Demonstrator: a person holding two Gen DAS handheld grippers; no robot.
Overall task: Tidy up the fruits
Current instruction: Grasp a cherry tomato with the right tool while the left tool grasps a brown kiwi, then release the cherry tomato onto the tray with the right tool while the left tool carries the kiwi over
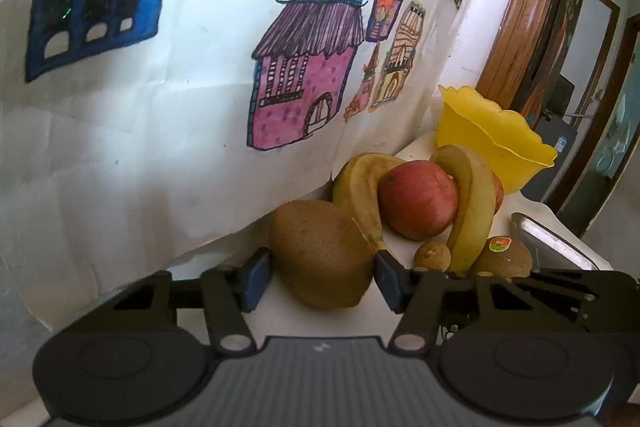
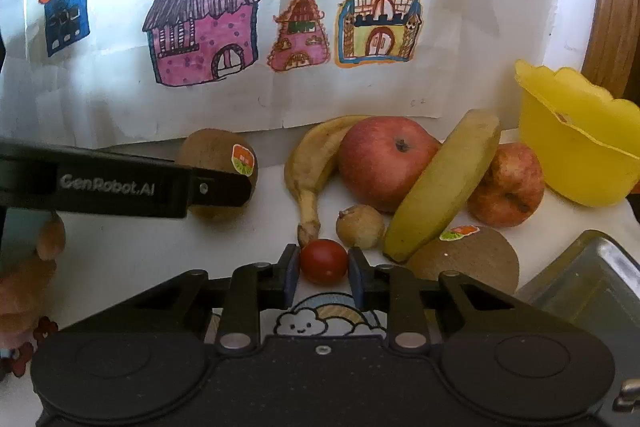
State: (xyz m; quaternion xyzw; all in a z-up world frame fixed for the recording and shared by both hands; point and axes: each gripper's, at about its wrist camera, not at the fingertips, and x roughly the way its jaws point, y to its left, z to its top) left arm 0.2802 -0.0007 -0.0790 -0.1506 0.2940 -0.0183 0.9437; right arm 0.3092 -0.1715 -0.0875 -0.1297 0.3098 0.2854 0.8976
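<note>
Judging by the spread, sorting has barely begun: the yellow bowl [image 2: 576, 155] at the far right looks empty as far as its inside shows, and every fruit lies on the white tabletop [image 2: 140, 259]. Nearest, the right gripper [image 2: 323, 273] brackets a cherry tomato [image 2: 323, 261], pads just beside it, contact unclear. The left gripper [image 1: 320, 277] straddles a kiwi [image 1: 322, 253], wide apart, seemingly touching its sides. Beyond lie bananas [image 2: 440, 187], apples [image 2: 386, 161] and a second kiwi [image 2: 468, 259].
</note>
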